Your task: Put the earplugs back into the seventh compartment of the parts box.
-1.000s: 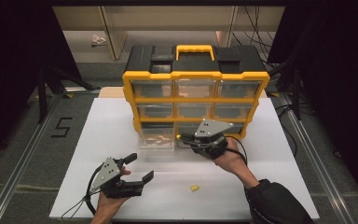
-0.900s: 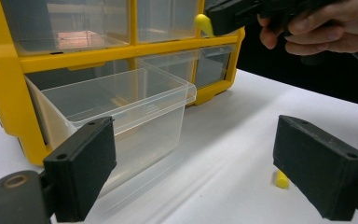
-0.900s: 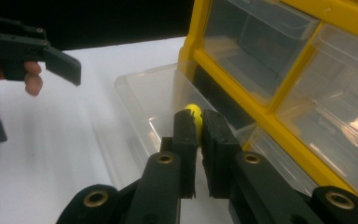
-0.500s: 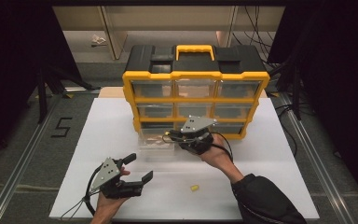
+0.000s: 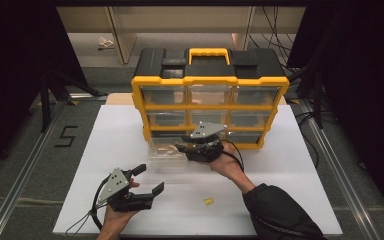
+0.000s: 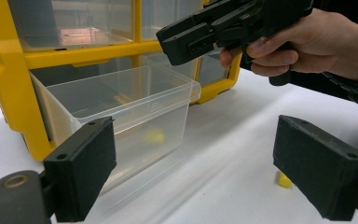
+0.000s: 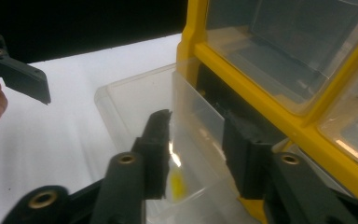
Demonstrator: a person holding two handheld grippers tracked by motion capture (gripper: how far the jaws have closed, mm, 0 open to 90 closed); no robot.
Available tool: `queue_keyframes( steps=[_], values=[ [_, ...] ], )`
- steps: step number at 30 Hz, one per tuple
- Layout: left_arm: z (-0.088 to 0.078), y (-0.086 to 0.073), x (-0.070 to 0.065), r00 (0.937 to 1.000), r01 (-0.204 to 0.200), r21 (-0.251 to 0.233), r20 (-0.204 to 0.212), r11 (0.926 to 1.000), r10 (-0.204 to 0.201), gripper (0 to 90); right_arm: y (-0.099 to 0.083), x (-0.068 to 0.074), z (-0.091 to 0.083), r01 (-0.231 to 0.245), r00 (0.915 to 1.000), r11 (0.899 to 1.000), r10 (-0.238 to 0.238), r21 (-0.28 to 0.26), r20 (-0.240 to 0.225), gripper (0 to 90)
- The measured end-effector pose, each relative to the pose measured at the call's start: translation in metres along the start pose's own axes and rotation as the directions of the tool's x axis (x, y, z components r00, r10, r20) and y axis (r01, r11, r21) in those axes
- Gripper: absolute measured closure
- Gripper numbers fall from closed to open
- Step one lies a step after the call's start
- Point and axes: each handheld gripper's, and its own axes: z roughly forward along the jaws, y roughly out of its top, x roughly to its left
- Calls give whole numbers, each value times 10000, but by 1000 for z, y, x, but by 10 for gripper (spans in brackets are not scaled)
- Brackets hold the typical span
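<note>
A yellow and black organizer with clear drawers stands mid-table. One clear drawer is pulled out at its lower left, and a small yellow piece lies inside it. My right gripper hovers over the drawer. Its jaws have just been opening and now stand open astride the drawer's clear side wall, pressing on nothing. The yellow piece lies below them. My left gripper rests open near the front left, aimed at the drawer. A second yellow piece lies loose on the table.
The white tabletop has free room to the right and at the front. The organizer's other drawers are pushed in. Metal rails run along both sides of the table, with dark floor beyond them.
My right gripper has moved left along the organizer's front to the pulled-out drawer and a little lower. The left gripper has stayed where it was.
</note>
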Motion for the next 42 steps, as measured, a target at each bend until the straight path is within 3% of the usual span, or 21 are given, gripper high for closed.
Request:
queue_keyframes(
  steps=[8, 13, 18, 25, 42],
  values=[
    [-4, 0, -2, 10000, -81, -23, -26, 10000, 81, 127, 4, 3, -12, 80, 9999, 9998, -79, -198, 66, 477],
    [-5, 0, -2, 10000, -49, -45, -43, 10000, 49, 127, 6, 8, -21, -64, 9998, 9997, 60, -226, -203, 425],
    [-5, 0, -2, 10000, 58, -104, 28, 9999, -58, 127, 6, 20, -27, 253, 9986, 9996, -257, -83, -467, 374],
    [-6, 0, -2, 9999, 151, -130, 72, 9998, -150, 127, 2, 25, -37, 436, 9973, 9990, -434, 15, -594, 356],
    [-5, 0, -2, 9998, 170, -124, 93, 9998, -168, 127, -31, 21, -66, 193, 9982, 9977, -156, 645, -575, 331]
  ],
)
